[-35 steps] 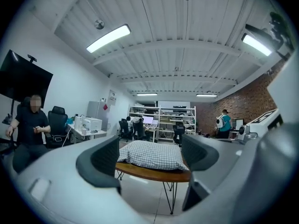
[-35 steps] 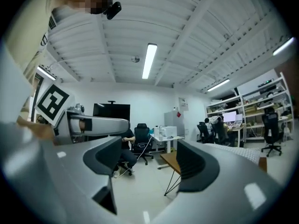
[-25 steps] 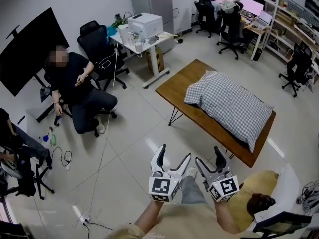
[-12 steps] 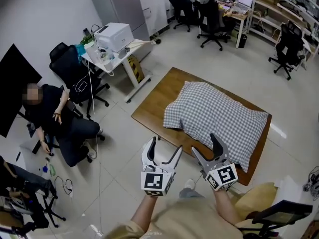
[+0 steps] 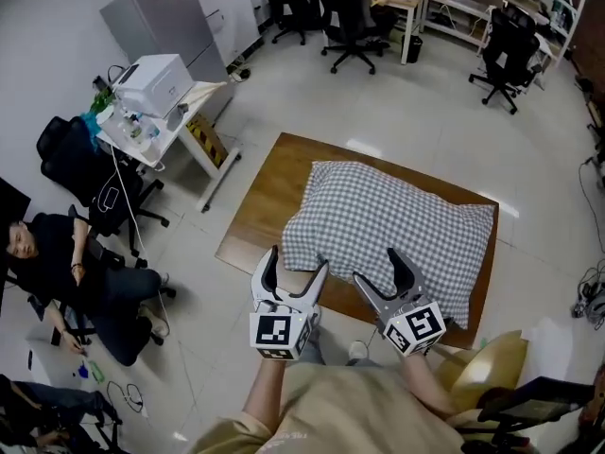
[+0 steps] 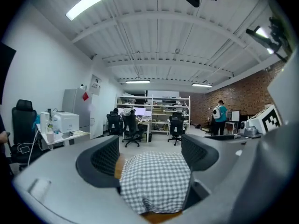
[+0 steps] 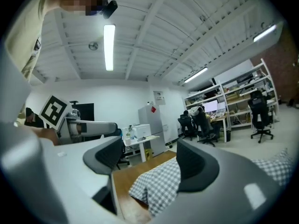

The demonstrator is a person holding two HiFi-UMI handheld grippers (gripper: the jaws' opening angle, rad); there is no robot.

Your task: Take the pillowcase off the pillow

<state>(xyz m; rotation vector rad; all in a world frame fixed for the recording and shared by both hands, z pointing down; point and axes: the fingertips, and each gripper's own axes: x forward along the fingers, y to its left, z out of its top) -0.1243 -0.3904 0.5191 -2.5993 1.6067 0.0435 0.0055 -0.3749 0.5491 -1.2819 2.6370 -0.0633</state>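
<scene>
A pillow in a grey-and-white checked pillowcase (image 5: 388,233) lies flat on a low brown wooden table (image 5: 267,197). Both grippers hover side by side at the table's near edge, above the pillow's near end. My left gripper (image 5: 289,269) is open and holds nothing. My right gripper (image 5: 381,272) is open and empty too. The left gripper view looks level along the checked pillowcase (image 6: 154,180), seen between the jaws but well beyond them. In the right gripper view, a corner of the pillowcase (image 7: 156,185) lies on the table (image 7: 128,183).
A seated person (image 5: 57,263) and black office chairs (image 5: 90,173) are at the left. A white desk with a printer (image 5: 156,88) stands beyond the table's left end. More chairs and desks (image 5: 340,8) line the far wall. A yellow cushion (image 5: 487,372) lies at lower right.
The view has swung over the table: the pillow, far right earlier, now lies straight ahead. Both grippers have come forward from above the floor to the pillow's near end, jaws unchanged.
</scene>
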